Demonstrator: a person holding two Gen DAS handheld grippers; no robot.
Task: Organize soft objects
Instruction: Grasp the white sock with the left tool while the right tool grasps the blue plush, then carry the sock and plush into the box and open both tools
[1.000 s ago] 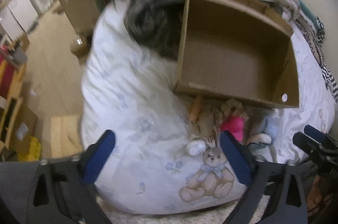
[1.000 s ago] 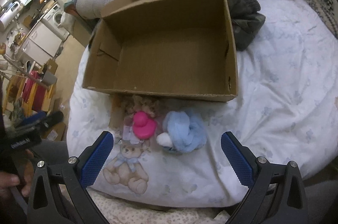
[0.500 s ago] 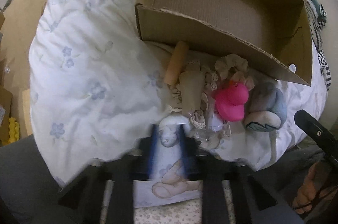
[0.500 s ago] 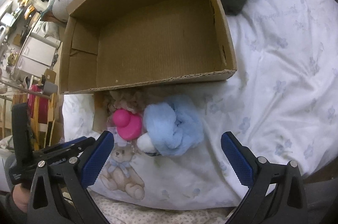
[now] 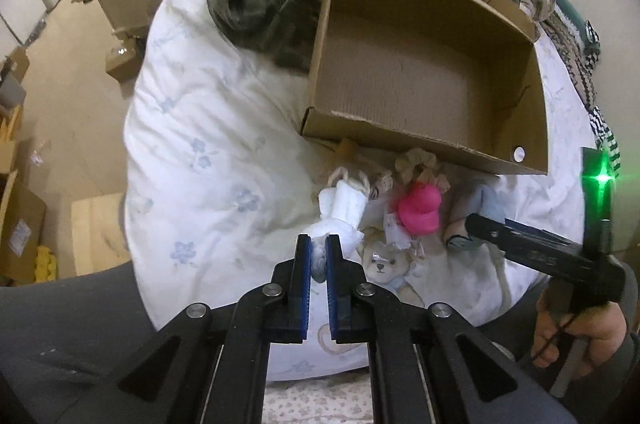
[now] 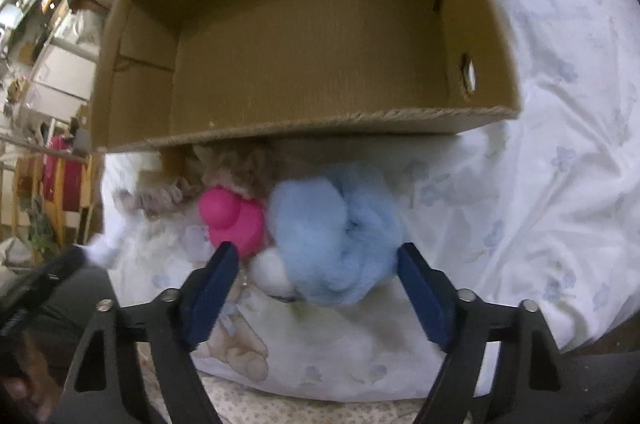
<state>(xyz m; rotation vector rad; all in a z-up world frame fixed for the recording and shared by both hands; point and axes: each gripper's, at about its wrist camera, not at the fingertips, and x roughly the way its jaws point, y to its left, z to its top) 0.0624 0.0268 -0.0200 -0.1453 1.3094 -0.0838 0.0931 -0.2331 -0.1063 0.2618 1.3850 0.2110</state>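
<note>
The left tongs (image 5: 318, 256) are clamped on a white sock (image 5: 340, 212); the right tongs (image 6: 318, 280) stand apart around a blue plush toy (image 6: 336, 228). One pink rubber duck (image 6: 234, 218) sits just left, one empty cardboard box (image 6: 304, 132) ahead. Closing now, the right tongs might snag the duck too.

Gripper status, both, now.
Left gripper: shut on the white soft toy.
Right gripper: open, straddling the blue plush, not clamped.
</note>
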